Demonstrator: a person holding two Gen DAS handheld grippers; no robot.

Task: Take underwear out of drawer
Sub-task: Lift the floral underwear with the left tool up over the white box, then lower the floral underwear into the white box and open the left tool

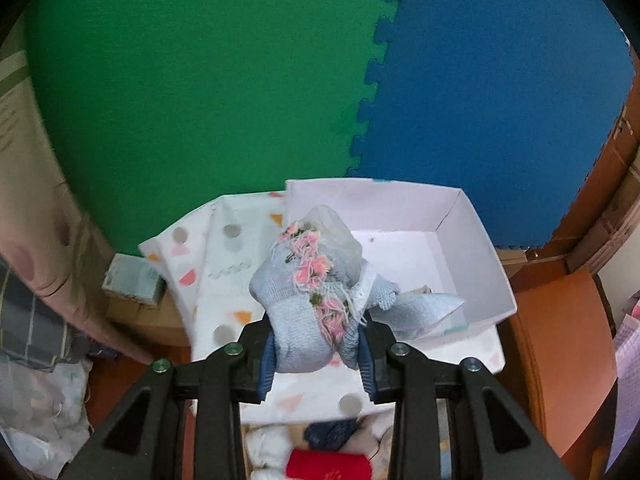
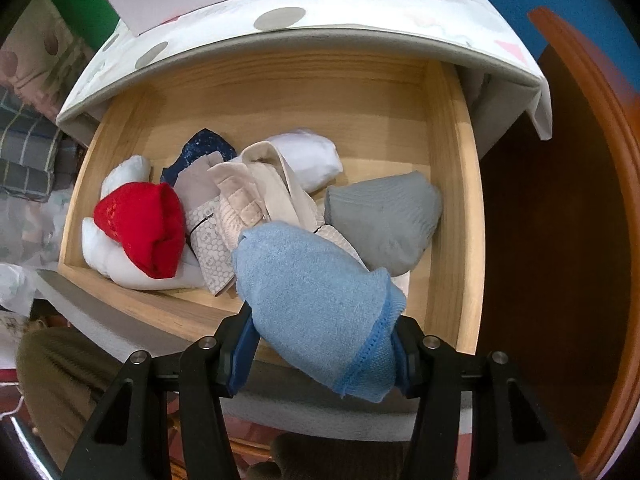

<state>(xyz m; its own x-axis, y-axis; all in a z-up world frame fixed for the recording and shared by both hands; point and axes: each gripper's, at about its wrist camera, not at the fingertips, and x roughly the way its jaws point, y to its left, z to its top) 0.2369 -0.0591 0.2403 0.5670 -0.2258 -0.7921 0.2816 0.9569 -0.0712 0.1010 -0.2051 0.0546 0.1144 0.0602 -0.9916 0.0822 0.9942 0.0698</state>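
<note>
My left gripper point(image 1: 318, 360) is shut on a light blue rolled garment with pink flower trim point(image 1: 308, 292) and holds it above the near rim of a white cardboard box point(image 1: 472, 240). My right gripper point(image 2: 324, 352) is shut on a light blue rolled garment point(image 2: 316, 300) and holds it over the front of the open wooden drawer point(image 2: 452, 152). In the drawer lie a red roll point(image 2: 140, 228), a grey roll point(image 2: 384, 216), a beige bra point(image 2: 248, 200), a navy piece point(image 2: 204, 148) and white pieces point(image 2: 308, 156). The drawer's contents also show in the left wrist view point(image 1: 328, 464).
The box stands on a cabinet top covered with a white dotted cloth point(image 1: 224, 264). Behind are green point(image 1: 192, 92) and blue point(image 1: 500, 92) foam mats. An orange-brown wooden panel point(image 2: 560, 240) stands right of the drawer. Bedding and bags point(image 1: 36, 320) lie at left.
</note>
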